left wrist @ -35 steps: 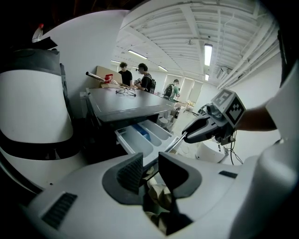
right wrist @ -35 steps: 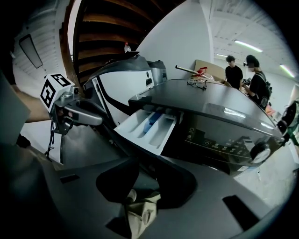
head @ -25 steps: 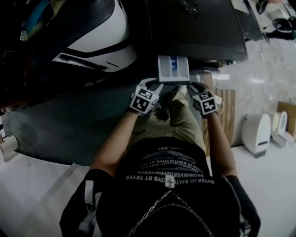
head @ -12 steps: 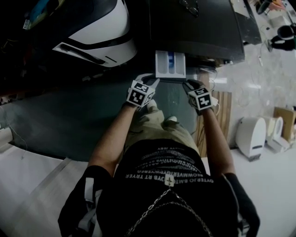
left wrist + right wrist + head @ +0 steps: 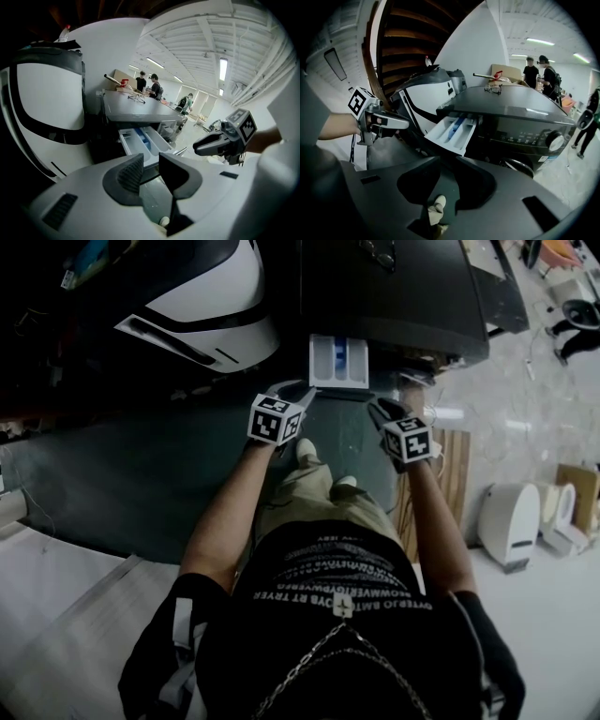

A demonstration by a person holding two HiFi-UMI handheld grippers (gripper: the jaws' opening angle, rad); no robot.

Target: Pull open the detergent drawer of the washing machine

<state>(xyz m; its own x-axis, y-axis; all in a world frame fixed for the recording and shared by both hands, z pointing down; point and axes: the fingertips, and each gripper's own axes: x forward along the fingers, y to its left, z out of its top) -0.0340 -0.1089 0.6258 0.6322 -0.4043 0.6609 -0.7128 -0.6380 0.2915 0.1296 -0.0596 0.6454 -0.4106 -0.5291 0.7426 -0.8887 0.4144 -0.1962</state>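
Note:
The dark washing machine (image 5: 394,296) has its white detergent drawer (image 5: 339,362) pulled out, with a blue insert inside. My left gripper (image 5: 295,392) hovers just below the drawer's front left corner, open and empty. My right gripper (image 5: 380,409) is below the drawer's front right corner, also open and empty. In the left gripper view the drawer (image 5: 140,143) lies beyond my left gripper (image 5: 151,174), clear of its fingers. In the right gripper view the drawer (image 5: 452,131) sits ahead of my right gripper (image 5: 443,183), apart from it.
A white and black appliance (image 5: 202,296) stands left of the washing machine. Glasses (image 5: 380,251) lie on the machine's top. A wooden board (image 5: 457,474) and a white bin (image 5: 511,521) are to the right. People (image 5: 149,86) stand far behind.
The left gripper has rolled a little and the right one has lifted slightly by the drawer's front. The drawer stays pulled out as before.

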